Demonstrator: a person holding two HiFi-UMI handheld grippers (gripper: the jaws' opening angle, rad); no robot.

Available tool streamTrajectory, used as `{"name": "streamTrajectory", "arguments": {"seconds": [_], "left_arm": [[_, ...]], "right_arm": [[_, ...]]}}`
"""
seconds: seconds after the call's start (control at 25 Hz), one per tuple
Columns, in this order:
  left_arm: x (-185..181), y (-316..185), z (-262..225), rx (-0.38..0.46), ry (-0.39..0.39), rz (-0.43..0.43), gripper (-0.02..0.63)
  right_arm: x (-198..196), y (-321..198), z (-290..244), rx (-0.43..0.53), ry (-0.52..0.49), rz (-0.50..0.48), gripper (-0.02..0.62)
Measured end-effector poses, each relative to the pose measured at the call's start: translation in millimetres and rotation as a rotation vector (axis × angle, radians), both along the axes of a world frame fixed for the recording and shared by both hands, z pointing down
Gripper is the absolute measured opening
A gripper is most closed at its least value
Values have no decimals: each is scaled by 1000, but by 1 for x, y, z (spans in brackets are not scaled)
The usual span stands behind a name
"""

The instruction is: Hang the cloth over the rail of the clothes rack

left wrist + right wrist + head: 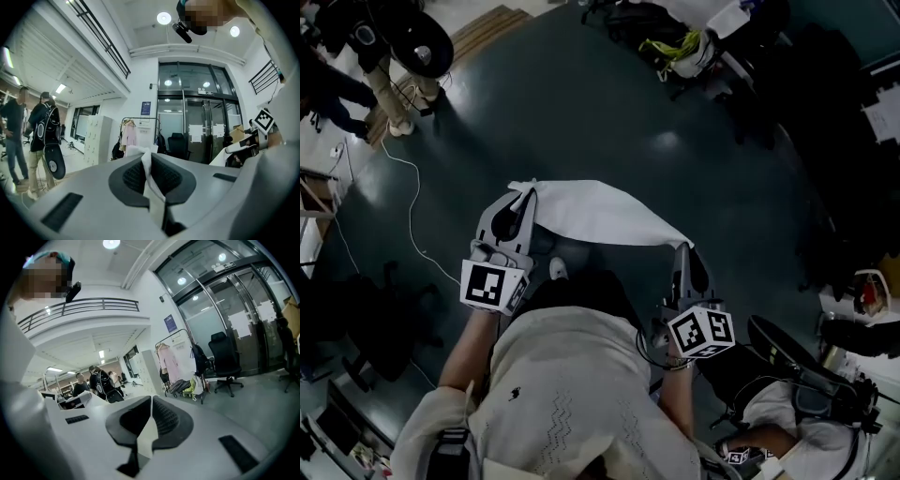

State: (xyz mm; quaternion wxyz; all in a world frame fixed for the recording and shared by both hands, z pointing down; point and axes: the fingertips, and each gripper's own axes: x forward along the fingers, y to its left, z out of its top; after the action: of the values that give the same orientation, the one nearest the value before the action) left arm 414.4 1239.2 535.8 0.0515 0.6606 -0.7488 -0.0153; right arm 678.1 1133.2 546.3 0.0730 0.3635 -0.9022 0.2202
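Note:
A white cloth (600, 214) hangs stretched between my two grippers, above the dark floor and in front of the person's body. My left gripper (523, 200) is shut on the cloth's left corner; in the left gripper view, a strip of cloth (153, 190) is pinched between the ribbed pads (136, 176). My right gripper (686, 251) is shut on the right corner, with cloth (146, 434) showing between its pads (164, 416). The clothes rack (139, 123) stands far off by the glass wall with a pink garment on it. It also shows in the right gripper view as the clothes rack (174, 348).
People (40, 136) stand at the left near white lockers (97, 138). A black office chair (224, 363) and bags (186, 387) sit beside the rack. Cables (411, 211) trail on the floor, and bags and gear (680, 47) lie at the far edge.

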Motion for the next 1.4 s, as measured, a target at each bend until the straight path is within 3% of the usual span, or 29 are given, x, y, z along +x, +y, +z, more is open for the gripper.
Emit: {"name": "streamTrajectory", "arguments": {"seconds": [0.2,0.4,0.68,0.92,1.2,1.4], "left_arm": [[-36,-19,5,-13,19,-38,17],[-54,-63,16,-42,17,-75,17],[-90,-165,9,-57,-9,-152,17],[-107,-249,-6,-15,29,-199,17],[-129,-301,-2,-30,46,-237,17],[-163,-332,-1,-34,24,-226,17]], "right_arm": [[-35,-32,1,6,-7,-19,25],[-60,-97,9,4,-13,-50,25],[-98,-219,14,-2,-44,-112,25],[-128,-314,6,24,-44,-191,25],[-150,-368,9,-7,-50,-206,25],[-176,-396,16,-18,-26,-189,25]]}}
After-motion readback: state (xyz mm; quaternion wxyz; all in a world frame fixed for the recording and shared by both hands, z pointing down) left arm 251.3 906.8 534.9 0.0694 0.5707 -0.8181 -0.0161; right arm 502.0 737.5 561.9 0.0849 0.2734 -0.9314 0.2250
